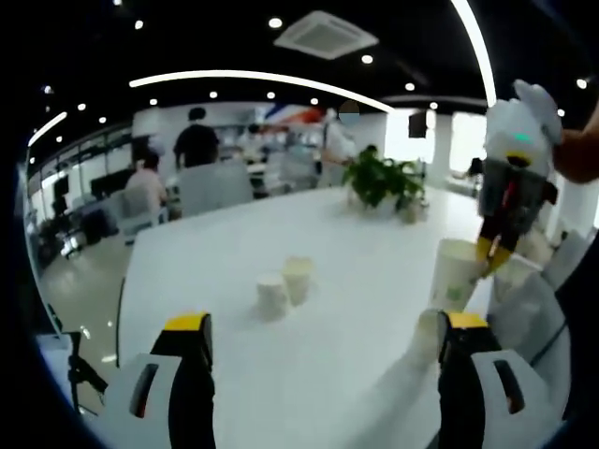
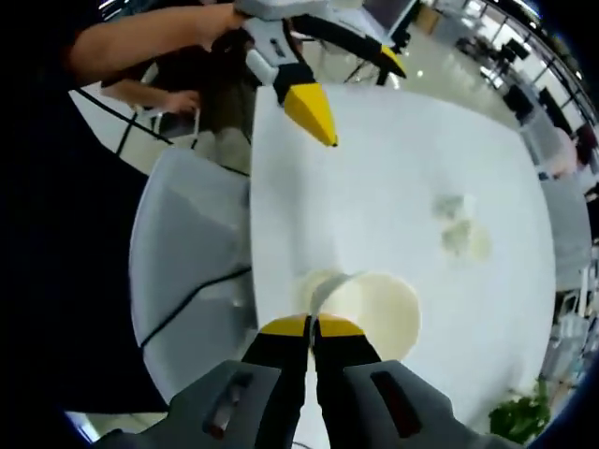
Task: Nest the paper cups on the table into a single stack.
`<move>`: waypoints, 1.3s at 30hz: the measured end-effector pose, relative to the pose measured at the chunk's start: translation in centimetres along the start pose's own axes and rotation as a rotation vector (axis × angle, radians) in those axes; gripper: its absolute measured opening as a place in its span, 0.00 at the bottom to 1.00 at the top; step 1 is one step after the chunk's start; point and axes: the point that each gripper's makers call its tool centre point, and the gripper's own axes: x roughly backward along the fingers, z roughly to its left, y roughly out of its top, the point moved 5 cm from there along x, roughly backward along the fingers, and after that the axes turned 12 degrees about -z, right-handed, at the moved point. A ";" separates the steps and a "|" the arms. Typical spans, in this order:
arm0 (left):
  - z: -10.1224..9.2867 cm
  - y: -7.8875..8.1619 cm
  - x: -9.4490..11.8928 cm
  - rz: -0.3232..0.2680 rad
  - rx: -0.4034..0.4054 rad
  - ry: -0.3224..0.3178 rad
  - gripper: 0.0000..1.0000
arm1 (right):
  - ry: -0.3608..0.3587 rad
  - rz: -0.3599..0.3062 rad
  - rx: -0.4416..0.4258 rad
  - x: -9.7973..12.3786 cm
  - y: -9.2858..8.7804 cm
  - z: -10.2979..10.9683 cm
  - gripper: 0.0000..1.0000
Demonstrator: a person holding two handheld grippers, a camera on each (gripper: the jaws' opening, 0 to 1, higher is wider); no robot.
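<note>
right tongs (image 2: 313,325): jaws pressed together on the rim of a paper cup (image 2: 374,313), held above the tabletop (image 2: 393,178) | left tongs (image 1: 323,327): wide apart, holding nothing | two small cups (image 1: 285,285) (touching each other) stand mid-tabletop | plant (image 1: 379,178) at far end
</note>
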 end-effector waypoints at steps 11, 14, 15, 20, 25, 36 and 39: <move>0.1 -0.3 -0.2 -0.002 0.009 0.000 0.97 | 0.018 0.006 -0.011 -1.9 -0.6 0.4 0.00; 0.1 -0.4 -0.3 -0.002 0.009 -0.001 0.97 | 0.028 0.000 -0.019 -2.6 -0.7 0.6 0.00; 0.1 -0.4 -0.3 -0.001 0.010 -0.002 0.96 | 0.030 0.002 -0.021 -2.8 -0.8 0.6 0.00; 0.0 -0.5 -0.5 -0.004 0.013 -0.005 0.96 | 0.033 0.005 -0.032 -3.9 -1.1 0.6 0.00; 0.0 -0.6 -0.5 -0.004 0.017 -0.004 0.96 | 0.032 0.011 -0.040 -4.4 -1.5 0.4 0.00; 0.4 -0.9 -0.2 -0.006 0.031 0.007 0.95 | 0.007 0.014 -0.029 -5.1 -1.7 -0.1 0.00; 0.4 -0.9 -0.2 -0.008 0.035 0.006 0.95 | 0.007 0.015 -0.032 -5.2 -1.7 -0.2 0.00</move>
